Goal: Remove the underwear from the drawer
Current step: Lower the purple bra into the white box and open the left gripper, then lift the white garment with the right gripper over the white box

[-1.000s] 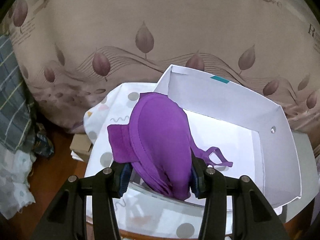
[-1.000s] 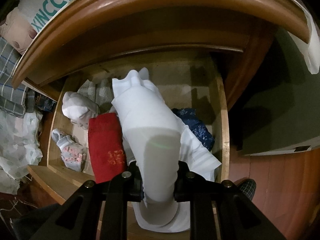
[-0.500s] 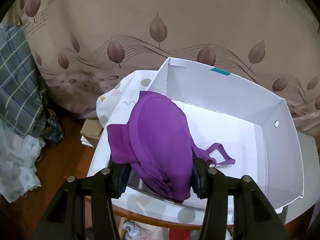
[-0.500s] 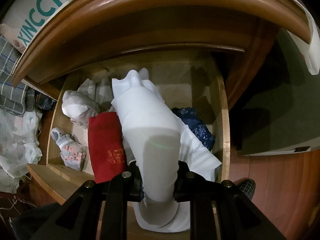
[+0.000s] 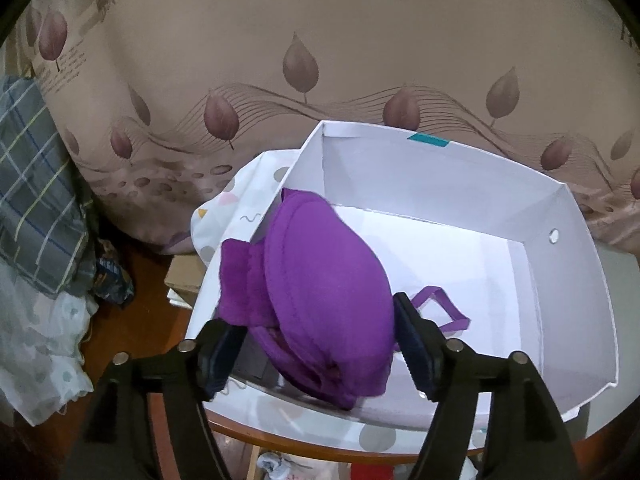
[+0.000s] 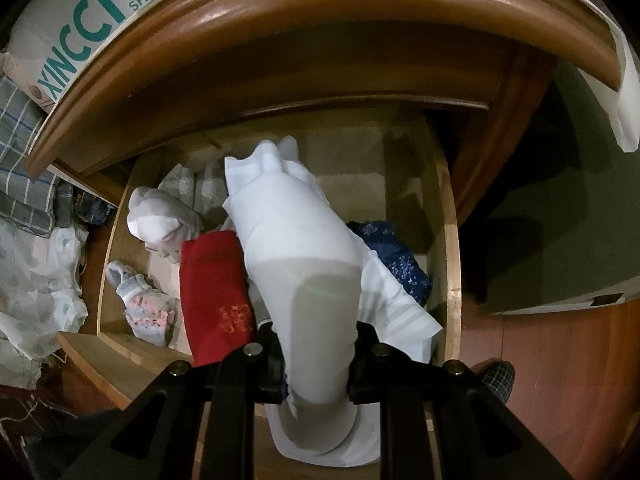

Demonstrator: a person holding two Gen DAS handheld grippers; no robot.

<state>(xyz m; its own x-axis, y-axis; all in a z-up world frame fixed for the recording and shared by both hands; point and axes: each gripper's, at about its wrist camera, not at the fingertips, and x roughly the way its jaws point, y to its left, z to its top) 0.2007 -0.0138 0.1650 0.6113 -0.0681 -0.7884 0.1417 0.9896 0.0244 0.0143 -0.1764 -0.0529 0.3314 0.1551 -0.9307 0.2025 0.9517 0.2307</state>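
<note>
Left gripper (image 5: 320, 344): fingers spread wide, purple bra (image 5: 324, 292) between them; whether they still pinch it cannot be told. Bra over near-left corner of white box (image 5: 580, 280), strap inside.
Right gripper (image 6: 316, 356): fingers clamped on white underwear (image 6: 296, 256), raised above open drawer (image 6: 450, 280).
Drawer contents: red cloth (image 6: 214, 280), blue patterned garment (image 6: 396, 256), rolled pale socks (image 6: 160, 216).

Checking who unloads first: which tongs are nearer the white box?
Left. The left tongs hold the purple bra over the white box. The right tongs grip a white garment above the drawer; no box in that view.
</note>
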